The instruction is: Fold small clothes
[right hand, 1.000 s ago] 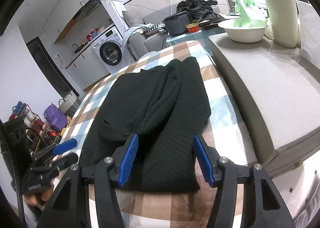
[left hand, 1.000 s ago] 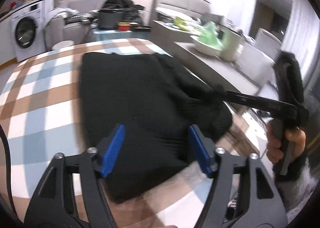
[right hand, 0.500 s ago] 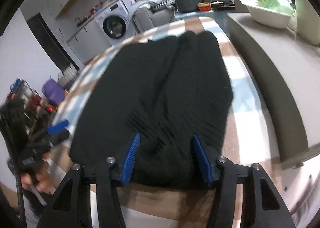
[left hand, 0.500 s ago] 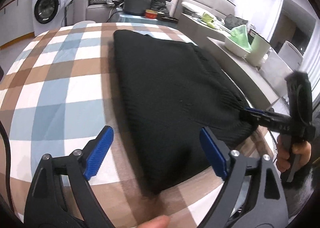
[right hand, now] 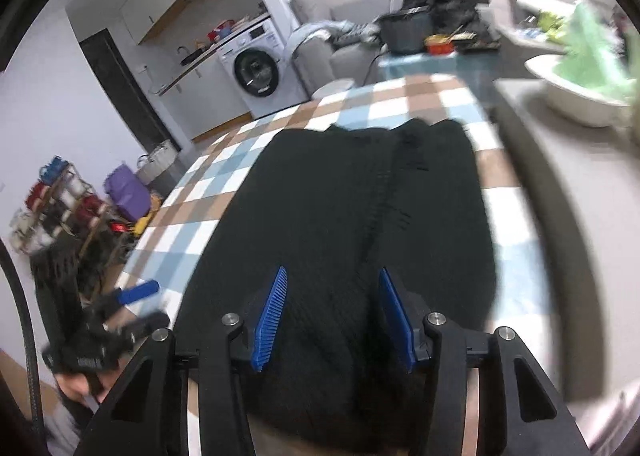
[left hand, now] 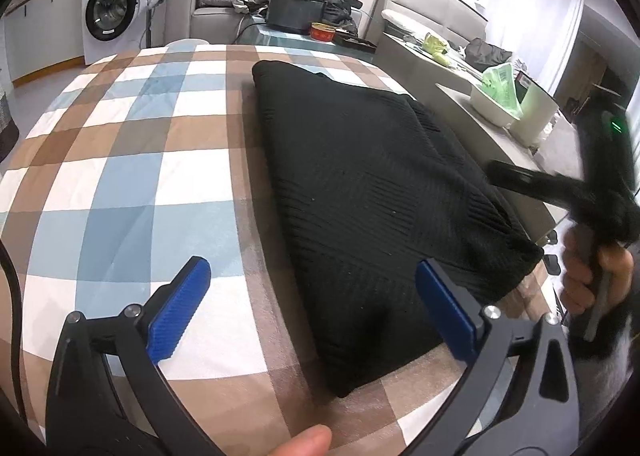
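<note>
While the sweater (left hand: 372, 192) runs lengthwise away from both grippers, left jaws have just spread empty; right jaws, blurred, seemingly straddle its hem.

Background: washing machine (left hand: 112, 14) back left, grey sofa (left hand: 208, 12), white bowl (left hand: 494, 110) holding green bag (left hand: 502, 90), checked cloth (left hand: 120, 160) on desk.
</note>
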### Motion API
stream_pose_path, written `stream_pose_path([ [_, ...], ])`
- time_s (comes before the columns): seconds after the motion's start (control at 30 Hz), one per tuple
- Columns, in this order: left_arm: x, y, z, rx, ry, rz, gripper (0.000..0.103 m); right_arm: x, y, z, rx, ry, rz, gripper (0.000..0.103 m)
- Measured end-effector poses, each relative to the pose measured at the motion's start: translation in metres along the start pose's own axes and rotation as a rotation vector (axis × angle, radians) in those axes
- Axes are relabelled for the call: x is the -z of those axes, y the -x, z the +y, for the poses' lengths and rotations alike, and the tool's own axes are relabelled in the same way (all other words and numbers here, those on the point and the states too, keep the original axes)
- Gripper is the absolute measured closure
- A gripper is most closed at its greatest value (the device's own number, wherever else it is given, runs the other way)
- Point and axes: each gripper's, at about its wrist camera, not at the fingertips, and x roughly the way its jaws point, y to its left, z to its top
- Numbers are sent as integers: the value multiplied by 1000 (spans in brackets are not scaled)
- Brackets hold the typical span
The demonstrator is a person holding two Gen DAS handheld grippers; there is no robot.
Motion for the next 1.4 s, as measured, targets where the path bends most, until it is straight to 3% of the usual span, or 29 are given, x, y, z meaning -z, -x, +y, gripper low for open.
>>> stream_pose_path([
  [0.23, 0, -6, 11, -11, 20, 14, 1, -54, -67, -34, 101, -109, 140, 58],
  [0.3, 0, -7, 13, -12, 20, 14, 1, -68, -78, -43, 94, -124, 147, 58],
  [0.4, 0, -9, 13, -9, 17, 21, 1, -80, -93, -52, 102, -127, 151, 70],
  [0.47, 0, -11, 13, -13, 12, 21, 1, -84, -95, -47, 112, -87, 149, 82],
  [0.5, 0, -12, 13, -12, 12, 22, 1, -86, -94, -41, 109, -55, 140, 92],
  [0.6, -1, -13, 12, -7, 11, 25, 1, -92, -79, -20, 131, 49, 59, 96],
  [0.77, -4, -12, 8, -7, 5, 15, 1, -107, -52, -5, 156, 91, -16, 97],
  [1.03, -7, -17, 4, -15, -2, 22, 1, -100, -96, -37, 313, 50, 96, 93],
  [1.17, -6, -16, 6, -32, -8, 26, 1, -90, -69, -43, 267, 20, 84, 87],
  [1.3, -4, -19, 7, -27, 3, 34, 1, -57, -26, -43, 152, -8, 95, 68],
  [1.4, -2, -22, 4, -22, -2, 44, 1, -22, -3, -42, 82, -38, 132, 68],
])
